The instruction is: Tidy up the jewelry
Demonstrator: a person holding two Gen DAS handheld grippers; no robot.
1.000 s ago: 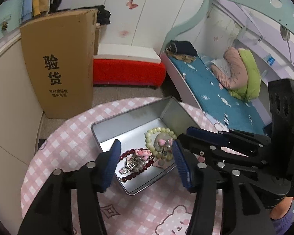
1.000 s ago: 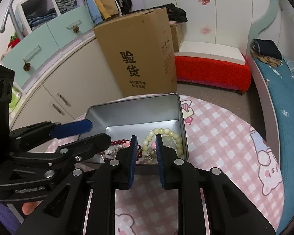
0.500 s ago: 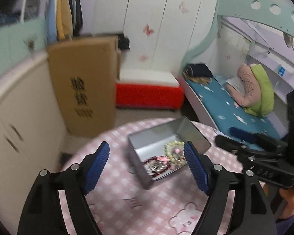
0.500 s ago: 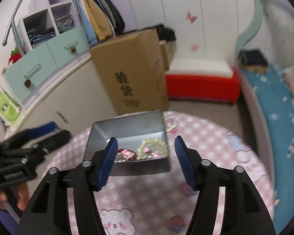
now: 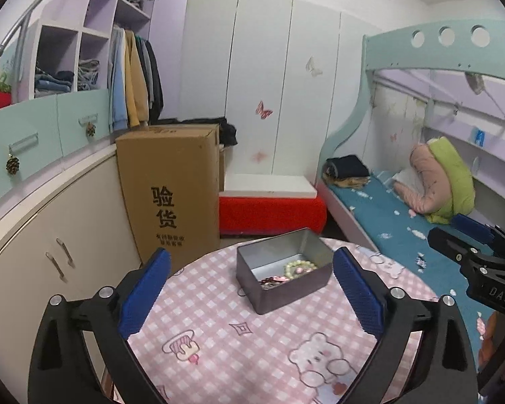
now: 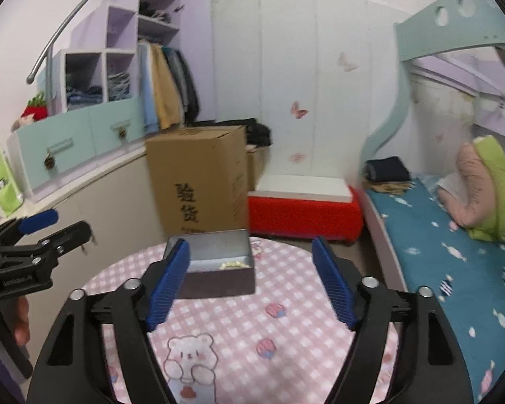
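An open metal tin stands on the round table with a pink checked cloth. Inside lie a pale green bead bracelet and a dark red bead bracelet. The tin also shows in the right wrist view, with the pale beads just visible. My left gripper is open and empty, held back above the table's near side. My right gripper is open and empty, also back from the tin. Each gripper appears in the other's view.
A tall cardboard box stands on the floor behind the table, beside a red bench. White cabinets run along the left. A bunk bed with a blue mattress is at the right.
Both grippers have pulled back and up from the tin and opened wider. The right gripper was nearly shut over the tin a second ago. The jewelry stays in the tin.
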